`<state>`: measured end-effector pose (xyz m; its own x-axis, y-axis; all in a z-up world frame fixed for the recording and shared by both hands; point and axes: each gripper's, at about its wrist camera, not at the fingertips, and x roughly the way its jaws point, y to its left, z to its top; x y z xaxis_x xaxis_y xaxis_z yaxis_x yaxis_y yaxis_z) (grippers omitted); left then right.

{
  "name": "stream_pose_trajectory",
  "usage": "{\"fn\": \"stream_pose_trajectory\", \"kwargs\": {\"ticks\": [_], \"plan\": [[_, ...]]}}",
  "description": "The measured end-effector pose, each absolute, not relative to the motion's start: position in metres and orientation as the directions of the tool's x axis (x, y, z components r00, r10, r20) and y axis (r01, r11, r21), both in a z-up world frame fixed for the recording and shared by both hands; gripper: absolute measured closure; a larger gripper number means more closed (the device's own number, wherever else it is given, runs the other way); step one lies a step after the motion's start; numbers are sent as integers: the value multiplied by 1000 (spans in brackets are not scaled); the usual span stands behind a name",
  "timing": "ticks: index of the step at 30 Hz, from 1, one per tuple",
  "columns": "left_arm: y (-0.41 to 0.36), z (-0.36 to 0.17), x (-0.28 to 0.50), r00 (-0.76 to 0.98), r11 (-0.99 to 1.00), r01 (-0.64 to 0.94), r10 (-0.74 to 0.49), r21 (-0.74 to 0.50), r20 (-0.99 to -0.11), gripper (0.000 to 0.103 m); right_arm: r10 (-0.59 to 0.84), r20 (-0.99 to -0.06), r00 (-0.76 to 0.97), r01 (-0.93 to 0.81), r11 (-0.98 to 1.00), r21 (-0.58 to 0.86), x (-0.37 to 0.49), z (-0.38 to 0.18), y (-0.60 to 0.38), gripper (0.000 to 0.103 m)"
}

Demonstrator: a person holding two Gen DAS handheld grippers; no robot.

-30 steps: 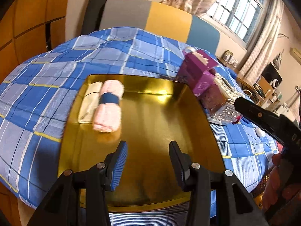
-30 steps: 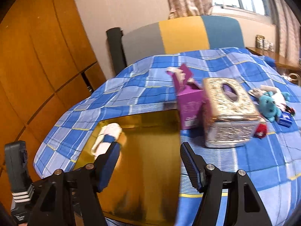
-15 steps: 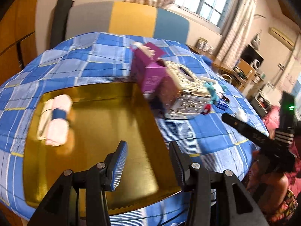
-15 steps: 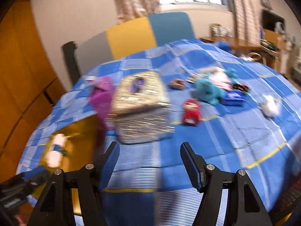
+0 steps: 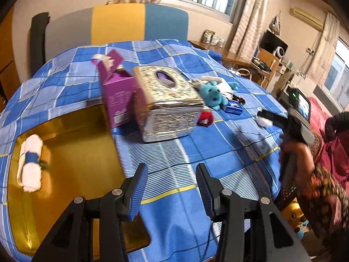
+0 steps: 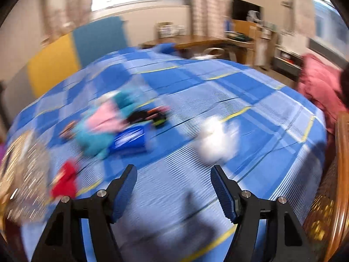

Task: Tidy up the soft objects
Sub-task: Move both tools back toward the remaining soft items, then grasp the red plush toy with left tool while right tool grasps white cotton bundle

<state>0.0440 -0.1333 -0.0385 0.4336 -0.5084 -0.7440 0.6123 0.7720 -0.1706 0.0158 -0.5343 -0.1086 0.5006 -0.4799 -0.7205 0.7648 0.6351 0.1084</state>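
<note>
Checked cotton bedspread (image 5: pixel 174 152) bears an embossed metallic box (image 5: pixel 168 100) and fluffy white toy (image 6: pixel 214 139).

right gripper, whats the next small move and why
Probably ease the right gripper, its jaws opening and empty, forward and down over the white plush lying just ahead of it; the gold tray so far holds only a pink rolled towel.

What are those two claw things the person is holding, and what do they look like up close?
Each is a handheld black plastic gripper with angular, triangular cut-out arms, silver screws at the joints, and two fingers faced with ribbed blue pads. The left gripper and right gripper look alike. The right one's body carries a small lit screen.
</note>
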Motion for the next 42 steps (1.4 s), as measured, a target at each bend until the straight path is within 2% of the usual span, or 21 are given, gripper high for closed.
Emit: {"fn": "stream_pose_trajectory", "kwargs": {"ticks": [5,11,12,13,14,19,25,29,37,42], "plan": [[-161,-37,37,427,747,648,-517,-148,-742,57,-544,-733,410,856,506,104,20,-123,-584,27],[-192,-38,35,417,719,686,-516,-113,-748,57,-512,-758,404,842,531,90,39,-142,-607,27],[-196,-39,35,415,715,690,-516,-111,-749,57,-509,-764,397,837,542,74,43,-146,-608,30],[-203,-40,35,411,711,695,-516,-109,-751,57,-501,-767,400,831,552,72,44,-149,-607,40],[-208,-41,36,408,708,698,-516,-107,-753,57,-487,-774,404,822,565,74,47,-154,-608,45],[-236,-43,40,399,688,719,-520,-93,-755,57,-479,-769,423,813,575,89,45,-158,-606,61],[-284,-42,48,371,638,766,-538,-78,-757,57,-456,-749,481,791,594,146,23,-153,-587,63],[-327,-49,59,379,608,794,-512,-14,-771,57,-444,-722,531,772,605,196,2,-154,-570,63],[-400,-95,105,488,615,752,-282,235,-826,57,-425,-691,585,749,609,259,-7,-161,-564,63],[-417,-125,128,517,635,705,-155,316,-842,57,-420,-684,597,742,613,272,-6,-162,-565,62]]}}
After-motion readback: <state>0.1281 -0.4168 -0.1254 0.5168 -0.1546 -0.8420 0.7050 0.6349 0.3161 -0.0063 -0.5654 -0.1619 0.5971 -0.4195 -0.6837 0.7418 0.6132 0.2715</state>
